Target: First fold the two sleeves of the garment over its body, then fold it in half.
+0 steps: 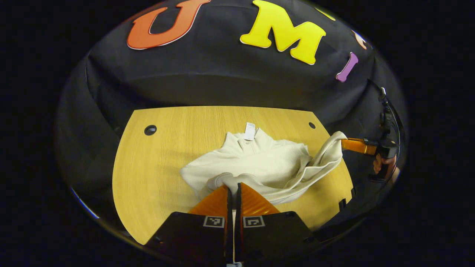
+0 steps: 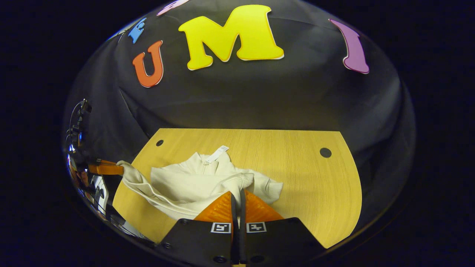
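A cream long-sleeved garment [image 1: 259, 159] lies bunched on the wooden table [image 1: 156, 167], its collar tag [image 1: 249, 131] toward the far edge. In the left gripper view my left gripper [image 1: 233, 189] is shut on a fold of cream sleeve at the garment's near edge. Farther right, the right gripper [image 1: 347, 144] holds the other sleeve [image 1: 326, 155] stretched out past the table's right side. In the right gripper view my right gripper [image 2: 238, 194] is shut on a sleeve end over the garment [image 2: 193, 185]. The left gripper [image 2: 111, 168] pulls a sleeve out at the left.
The table has round cable holes near its far corners [image 1: 150, 129] [image 2: 325, 152]. Bare wood [image 2: 311, 185] lies right of the garment in the right gripper view. A hand [image 1: 384, 165] grips the right gripper's handle beyond the table's right edge. Black cloth walls surround the table.
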`<control>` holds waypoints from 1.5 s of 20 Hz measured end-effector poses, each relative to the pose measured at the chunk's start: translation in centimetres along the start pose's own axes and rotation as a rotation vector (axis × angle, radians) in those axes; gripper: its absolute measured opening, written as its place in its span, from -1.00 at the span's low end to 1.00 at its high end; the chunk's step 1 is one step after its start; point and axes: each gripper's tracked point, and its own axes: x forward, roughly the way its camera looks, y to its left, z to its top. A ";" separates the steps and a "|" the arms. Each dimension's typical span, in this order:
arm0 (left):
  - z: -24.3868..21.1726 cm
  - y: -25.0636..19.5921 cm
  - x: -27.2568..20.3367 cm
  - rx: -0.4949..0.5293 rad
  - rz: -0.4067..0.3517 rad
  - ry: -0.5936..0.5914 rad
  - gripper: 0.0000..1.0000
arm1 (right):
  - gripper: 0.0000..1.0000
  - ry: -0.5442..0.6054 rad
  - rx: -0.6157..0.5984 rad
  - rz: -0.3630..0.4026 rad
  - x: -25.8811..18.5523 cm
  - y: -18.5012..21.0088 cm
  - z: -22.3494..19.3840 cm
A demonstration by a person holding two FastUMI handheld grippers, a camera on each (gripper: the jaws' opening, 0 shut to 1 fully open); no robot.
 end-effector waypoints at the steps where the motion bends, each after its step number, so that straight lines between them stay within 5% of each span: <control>1: 1.1 0.5 0.8 0.005 0.008 -0.018 -0.92 | -0.99 -0.007 -0.011 -0.008 1.2 0.0 0.7; 12: 8.4 6.5 14.3 0.000 0.189 -0.224 -0.89 | -0.99 -0.069 -0.002 -0.113 15.3 -0.7 3.0; 17: 10.7 5.4 19.8 0.057 0.156 -0.290 -0.82 | -0.99 -0.019 0.017 -0.212 17.8 -2.8 -1.1; 24: 9.7 6.5 24.2 0.090 0.153 -0.262 -0.71 | -0.87 -0.030 0.096 -0.243 20.8 -4.2 -2.0; 26: 8.1 6.6 24.7 0.064 0.132 -0.214 -0.58 | -0.67 -0.062 0.101 -0.263 20.8 -4.4 -1.2; 28: 7.2 6.9 24.5 0.032 0.137 -0.191 -0.10 | -0.63 -0.098 0.074 -0.277 20.4 -4.3 0.0; 30: 7.1 6.8 23.3 -0.001 0.129 -0.206 0.31 | -0.23 -0.118 0.068 -0.268 19.8 -3.7 0.6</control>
